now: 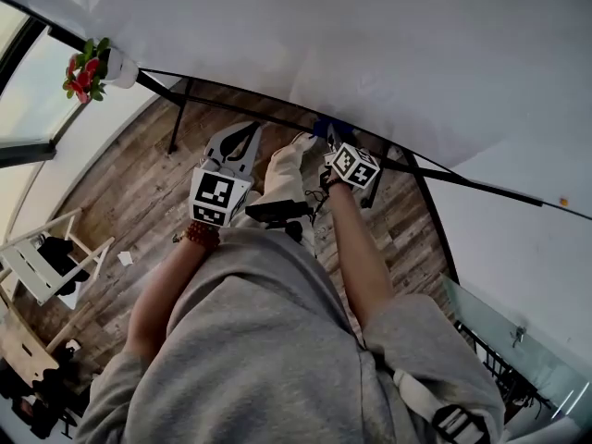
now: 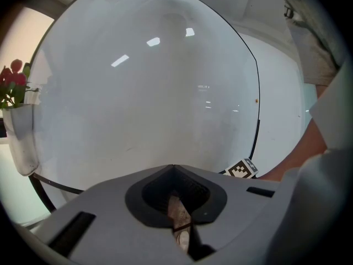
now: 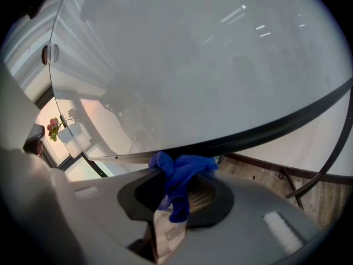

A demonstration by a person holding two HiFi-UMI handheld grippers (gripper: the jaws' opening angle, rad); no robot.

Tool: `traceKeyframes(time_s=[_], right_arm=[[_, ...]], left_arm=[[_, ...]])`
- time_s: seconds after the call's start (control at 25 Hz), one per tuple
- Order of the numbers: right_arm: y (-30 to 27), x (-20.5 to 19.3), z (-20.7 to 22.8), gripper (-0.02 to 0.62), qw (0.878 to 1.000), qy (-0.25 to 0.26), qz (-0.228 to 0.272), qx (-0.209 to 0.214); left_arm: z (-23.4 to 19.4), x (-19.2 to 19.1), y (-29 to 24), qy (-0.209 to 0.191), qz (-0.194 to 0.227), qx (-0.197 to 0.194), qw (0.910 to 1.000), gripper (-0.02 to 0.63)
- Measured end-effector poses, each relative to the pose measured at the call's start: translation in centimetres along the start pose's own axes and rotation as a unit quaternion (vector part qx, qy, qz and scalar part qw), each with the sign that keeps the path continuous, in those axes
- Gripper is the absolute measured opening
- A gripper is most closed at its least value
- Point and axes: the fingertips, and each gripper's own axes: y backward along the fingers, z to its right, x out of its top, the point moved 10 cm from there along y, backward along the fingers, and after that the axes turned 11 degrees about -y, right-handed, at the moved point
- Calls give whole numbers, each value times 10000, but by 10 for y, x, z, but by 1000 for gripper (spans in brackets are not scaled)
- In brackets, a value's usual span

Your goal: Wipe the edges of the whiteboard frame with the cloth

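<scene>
Cloth (image 3: 185, 169) pinched in right gripper (image 3: 172, 176), against whiteboard frame (image 3: 265, 131).

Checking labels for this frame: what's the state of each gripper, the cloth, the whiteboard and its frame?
left gripper: shut, nothing between its jaws.
right gripper: shut on the cloth.
cloth: blue, bunched, up against the frame's lower bar.
whiteboard: blank, no writing visible.
frame: dark, the cloth appears to touch it at one spot.
</scene>
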Motion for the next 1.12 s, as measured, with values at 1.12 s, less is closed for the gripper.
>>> traceKeyframes(time_s=[1.12], right_arm=[[-26,-22,-43,98,9993,-125,-137,336]], left_arm=[[-32,-12,40,103,116,579,9982,9]])
